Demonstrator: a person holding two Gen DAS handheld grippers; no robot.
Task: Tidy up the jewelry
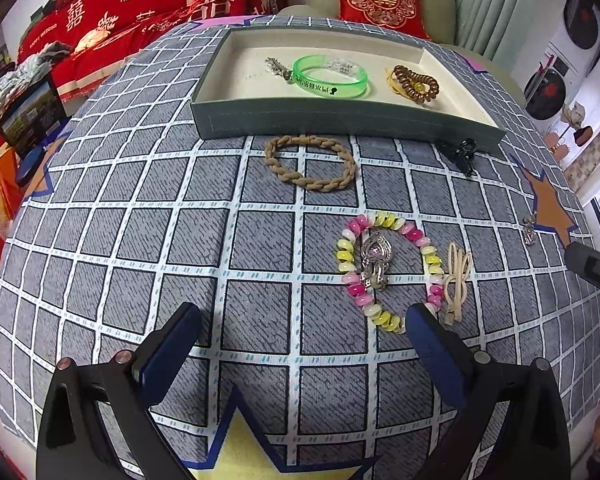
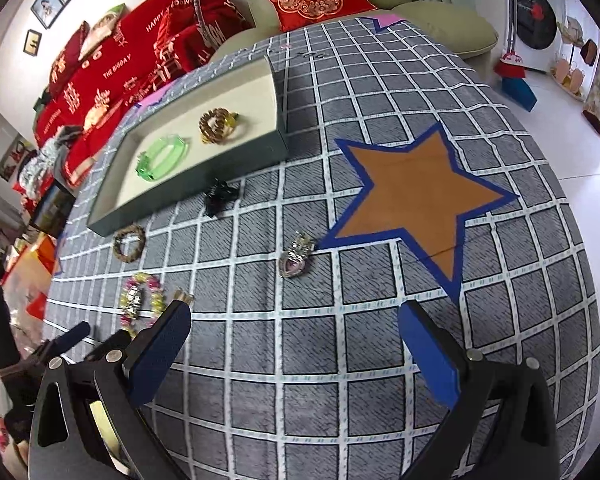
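1. Left gripper: jaws spread wide, holding nothing, above the grid-patterned counter.
2. Just ahead of its right jaw lies a pink-and-yellow beaded bracelet ringing a silver heart pendant; a cream hair tie sits beside it.
3. Farther ahead: a braided brown bracelet, a black claw clip, then the tray holding a green bangle and a brown coil tie.
4. Right gripper: jaws wide apart, empty; a second silver heart pendant lies ahead between them.
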